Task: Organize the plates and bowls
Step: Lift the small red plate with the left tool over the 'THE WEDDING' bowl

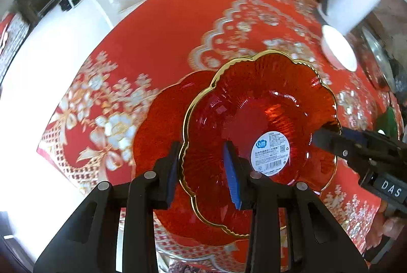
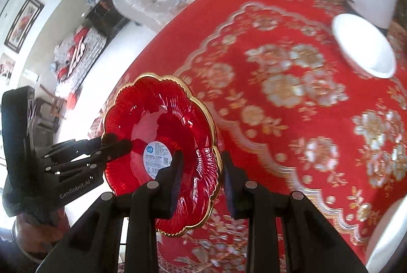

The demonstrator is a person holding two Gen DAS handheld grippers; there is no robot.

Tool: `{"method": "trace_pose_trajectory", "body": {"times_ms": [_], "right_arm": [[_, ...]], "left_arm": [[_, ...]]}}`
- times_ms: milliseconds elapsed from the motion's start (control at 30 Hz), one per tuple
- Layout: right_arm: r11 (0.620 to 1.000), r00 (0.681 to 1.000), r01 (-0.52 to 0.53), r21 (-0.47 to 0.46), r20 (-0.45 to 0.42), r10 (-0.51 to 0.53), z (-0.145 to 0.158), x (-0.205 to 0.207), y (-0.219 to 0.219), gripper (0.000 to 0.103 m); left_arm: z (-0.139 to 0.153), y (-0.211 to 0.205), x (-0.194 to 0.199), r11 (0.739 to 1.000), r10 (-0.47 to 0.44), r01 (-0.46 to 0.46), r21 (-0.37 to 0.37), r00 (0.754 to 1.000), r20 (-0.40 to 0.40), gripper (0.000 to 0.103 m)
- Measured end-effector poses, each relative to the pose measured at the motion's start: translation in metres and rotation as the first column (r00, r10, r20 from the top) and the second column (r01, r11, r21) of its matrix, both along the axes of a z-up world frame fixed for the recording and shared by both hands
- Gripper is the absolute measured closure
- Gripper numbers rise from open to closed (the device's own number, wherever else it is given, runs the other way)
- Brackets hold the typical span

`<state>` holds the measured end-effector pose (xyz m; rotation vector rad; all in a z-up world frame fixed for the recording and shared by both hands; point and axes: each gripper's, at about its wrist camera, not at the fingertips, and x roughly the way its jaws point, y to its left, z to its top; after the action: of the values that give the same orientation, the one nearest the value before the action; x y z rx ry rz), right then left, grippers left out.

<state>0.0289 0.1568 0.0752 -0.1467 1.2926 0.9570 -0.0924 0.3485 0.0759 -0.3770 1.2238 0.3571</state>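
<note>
Left wrist: you carry plate (image 1: 259, 120), both grippers (image 1: 203, 171) (image 2: 201, 176) clamped on rim. Next: set down level, near bowl (image 2: 363, 46).

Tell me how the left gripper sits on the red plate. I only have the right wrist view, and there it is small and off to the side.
Observer: The left gripper clamps the red plate across its gold rim, with the blue pad inside the dish and the other finger outside.
Operator: Good. Is anything beyond the white bowl? My view cuts off there.
Observer: Yes, a round metal-rimmed item lies just past it on the table, too blurred to name.
</note>
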Motion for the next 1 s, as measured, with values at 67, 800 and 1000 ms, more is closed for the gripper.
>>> {"method": "trace_pose_trajectory", "body": {"times_ms": [67, 800, 1000], "right_arm": [[1.000, 1.000, -0.018, -0.011, -0.003, 0.018, -0.005, -0.005, 0.009, 0.074], [0.998, 1.000, -0.005, -0.056, -0.015, 0.004, -0.034, -0.024, 0.025, 0.074], [0.999, 1.000, 0.013, -0.042, 0.012, -0.013, -0.035, -0.023, 0.021, 0.074]], "left_arm": [[-0.004, 0.006, -0.006, 1.000, 0.012, -0.012, -0.001, 1.000, -0.006, 0.070], [-0.048, 0.026, -0.020, 0.993, -0.057, 0.053, -0.110, 0.998, -0.038, 0.070], [-0.051, 0.025, -0.016, 0.991, -0.089, 0.084, -0.103, 0.995, -0.040, 0.070]]}}
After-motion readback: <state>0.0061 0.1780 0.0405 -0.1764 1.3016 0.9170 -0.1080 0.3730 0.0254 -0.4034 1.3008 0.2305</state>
